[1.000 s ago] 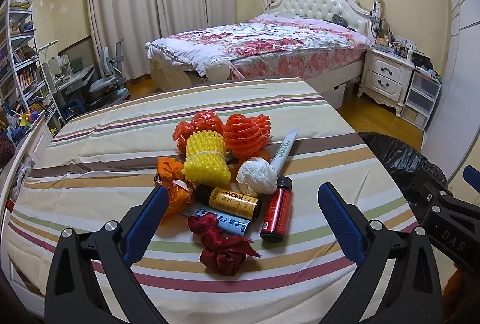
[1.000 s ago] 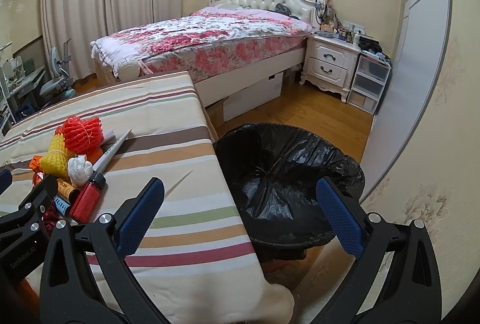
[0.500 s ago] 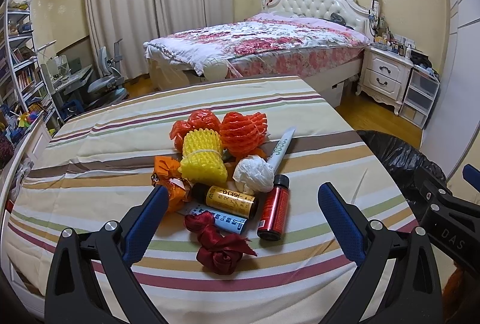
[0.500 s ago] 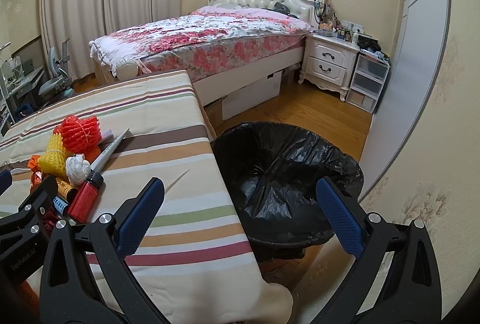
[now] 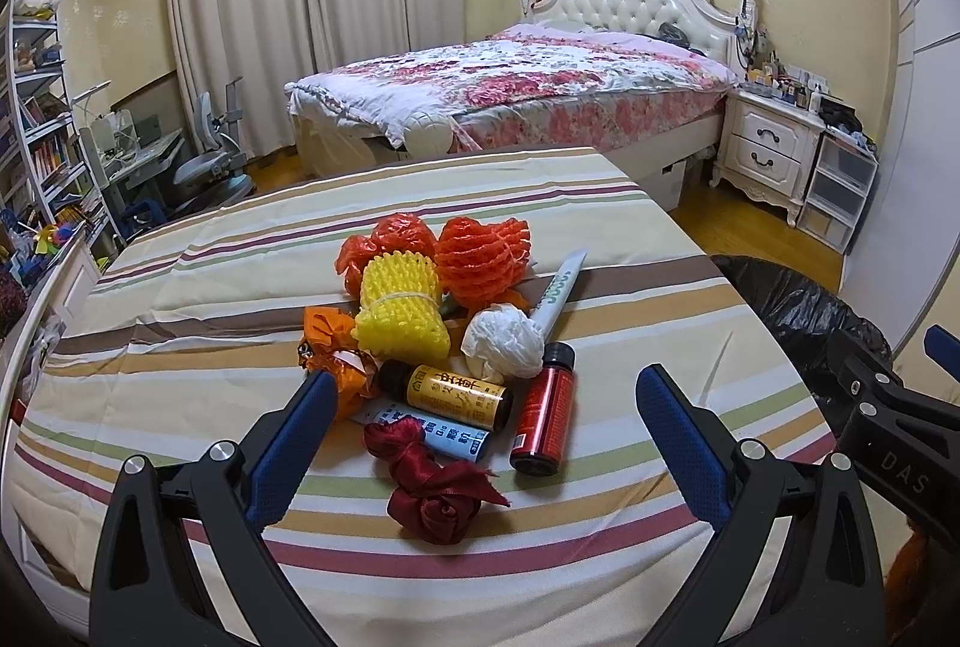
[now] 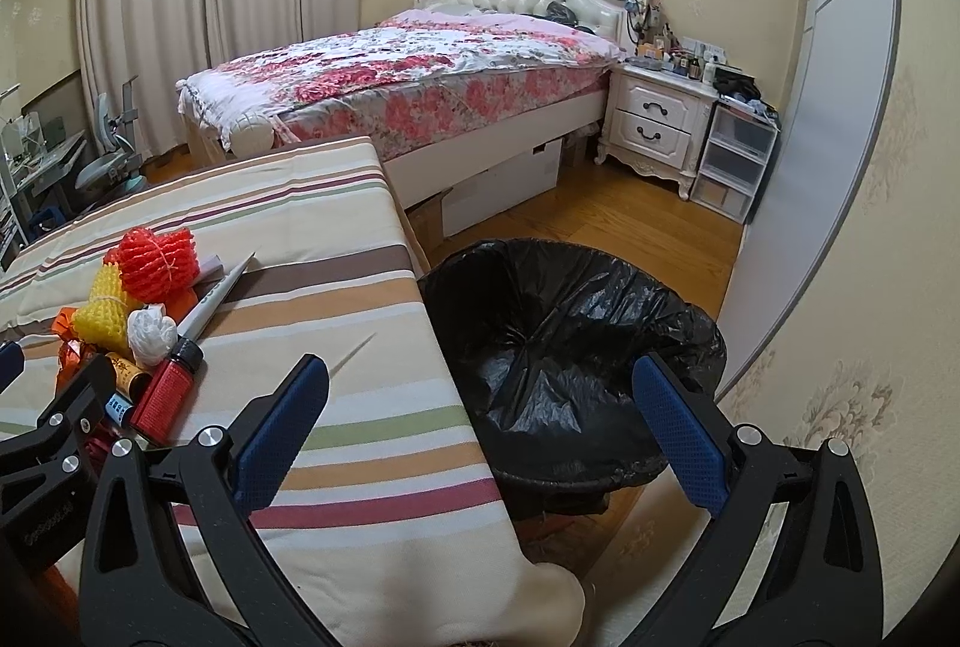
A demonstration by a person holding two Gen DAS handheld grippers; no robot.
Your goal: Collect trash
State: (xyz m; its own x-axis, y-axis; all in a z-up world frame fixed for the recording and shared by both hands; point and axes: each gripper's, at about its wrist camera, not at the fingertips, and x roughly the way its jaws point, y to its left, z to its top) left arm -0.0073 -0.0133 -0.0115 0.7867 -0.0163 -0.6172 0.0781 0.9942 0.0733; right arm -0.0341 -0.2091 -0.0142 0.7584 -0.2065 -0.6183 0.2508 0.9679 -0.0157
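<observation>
- The left gripper (image 5: 486,437) stood wide open with nothing between its fingers; "DAS" showed on the right gripper (image 6: 480,419), equally wide.
- Just beyond, the trash pile (image 5: 456,341) lay on the striped table (image 5: 180,335); bottle labels were unreadable.
- Right of the table, the bin (image 6: 576,347) stood partly hidden.

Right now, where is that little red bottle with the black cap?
The red bottle lies on the striped table, at the pile's right edge, beside the yellow-labelled bottle and just below the crumpled white paper.
</observation>
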